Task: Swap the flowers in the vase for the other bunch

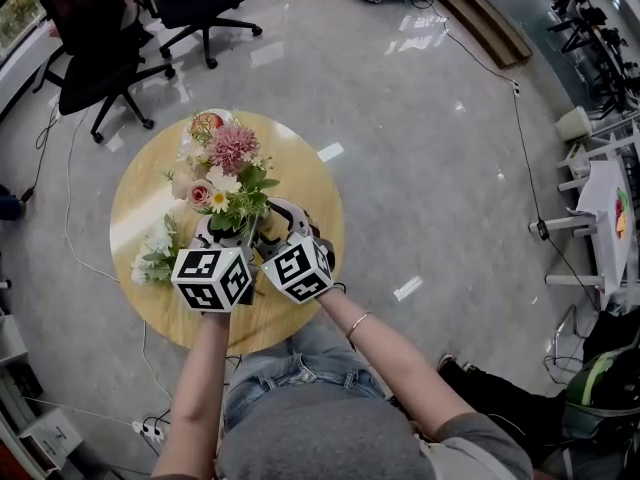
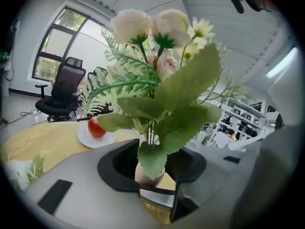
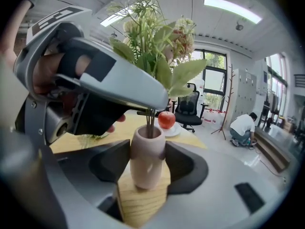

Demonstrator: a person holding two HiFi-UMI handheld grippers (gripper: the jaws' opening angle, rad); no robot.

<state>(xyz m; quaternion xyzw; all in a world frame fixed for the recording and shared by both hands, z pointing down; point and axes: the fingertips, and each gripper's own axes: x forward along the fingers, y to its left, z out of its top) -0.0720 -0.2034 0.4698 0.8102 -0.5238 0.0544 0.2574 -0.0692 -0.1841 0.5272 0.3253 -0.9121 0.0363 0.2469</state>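
The pink vase (image 3: 147,149) stands near the middle of the round wooden table (image 1: 300,168). The right gripper (image 3: 148,168) has it between its jaws: both black pads lie against the sides of the vase, so it is clamped upright. The left gripper (image 2: 153,165) is released. Its jaws stand apart just above the mouth of the vase, with the stems (image 3: 150,120) and a big leaf (image 2: 152,159) of the bunch in the vase (image 1: 228,173) between them. As far as the leaf lets me see, the pads press on nothing. The other bunch (image 1: 155,253), white and green, lies flat on the table at the left, near the edge.

I judge that the step in hand is to take the stems and draw this bunch out. To do it well, the left jaws should close low on all the stems together and not on the leaf, which could slip or tear. The pull should then go straight up along the vase, with the right gripper holding the vase down. In this way the vase does not tip toward the plate (image 2: 95,140) with the red apple (image 2: 96,126).

About writing: I find no brand and no label to read. The cubes (image 1: 212,278) on the grippers carry only black and white square markers, without letters.
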